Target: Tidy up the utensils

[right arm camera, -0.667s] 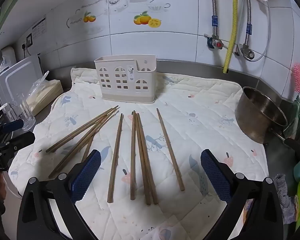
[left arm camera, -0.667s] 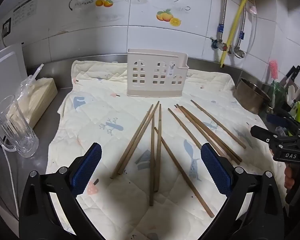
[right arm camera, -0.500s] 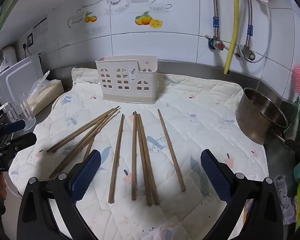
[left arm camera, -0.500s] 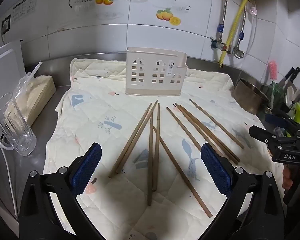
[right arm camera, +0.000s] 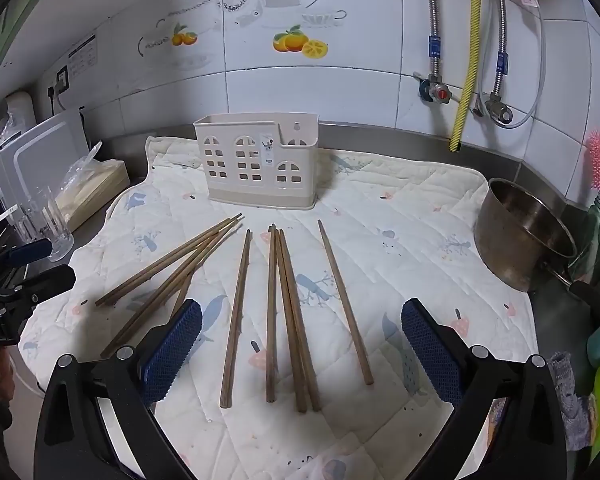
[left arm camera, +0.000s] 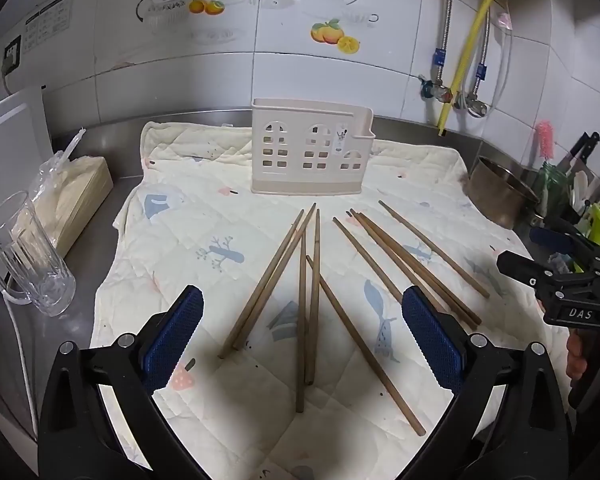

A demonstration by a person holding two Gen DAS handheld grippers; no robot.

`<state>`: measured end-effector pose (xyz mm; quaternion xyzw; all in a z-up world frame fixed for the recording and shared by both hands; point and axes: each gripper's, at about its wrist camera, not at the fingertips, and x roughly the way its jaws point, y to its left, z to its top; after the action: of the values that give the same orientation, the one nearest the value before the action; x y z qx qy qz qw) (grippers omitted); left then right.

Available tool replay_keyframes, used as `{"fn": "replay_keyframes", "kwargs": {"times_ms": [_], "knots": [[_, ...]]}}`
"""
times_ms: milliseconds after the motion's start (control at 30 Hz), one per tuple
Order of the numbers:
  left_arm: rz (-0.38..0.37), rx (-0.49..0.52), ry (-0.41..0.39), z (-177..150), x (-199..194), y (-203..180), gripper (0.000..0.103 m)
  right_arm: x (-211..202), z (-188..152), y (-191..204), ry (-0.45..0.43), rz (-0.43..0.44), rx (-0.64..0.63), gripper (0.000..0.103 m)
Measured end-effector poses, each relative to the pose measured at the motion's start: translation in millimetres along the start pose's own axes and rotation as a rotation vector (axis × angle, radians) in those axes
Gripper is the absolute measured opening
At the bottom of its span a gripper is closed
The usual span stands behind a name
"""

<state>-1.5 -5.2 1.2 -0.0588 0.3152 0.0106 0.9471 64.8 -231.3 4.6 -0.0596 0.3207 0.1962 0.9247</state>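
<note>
Chopsticks [left arm camera: 308,300], brown, slender, fanned flat on quilted mat [left arm camera: 180,240]; both tongs [left arm camera: 302,332] [right arm camera: 300,344] wide, empty.

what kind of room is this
Most likely a home kitchen counter. White wall tiles with fruit and teapot decals back a steel worktop, water valves and hoses hang on the wall, and a metal pot sits beside the quilted mat.

The small printed label on the cream plastic utensil holder [left arm camera: 341,138] is too small to read. A clear ribbed glass mug [left arm camera: 28,256] is cut by the left view's edge (likewise the black knife handles [left arm camera: 580,152] at right). The holder's inside is hidden.
</note>
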Motion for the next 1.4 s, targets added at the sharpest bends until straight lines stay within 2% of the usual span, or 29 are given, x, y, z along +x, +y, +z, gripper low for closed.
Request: {"fn": "replay_keyframes", "kwargs": {"times_ms": [1400], "knots": [[0.009,-0.004,-0.010,1,0,11,0.098,0,-2,-1,-0.005,0.003,-0.002,0.097]]}}
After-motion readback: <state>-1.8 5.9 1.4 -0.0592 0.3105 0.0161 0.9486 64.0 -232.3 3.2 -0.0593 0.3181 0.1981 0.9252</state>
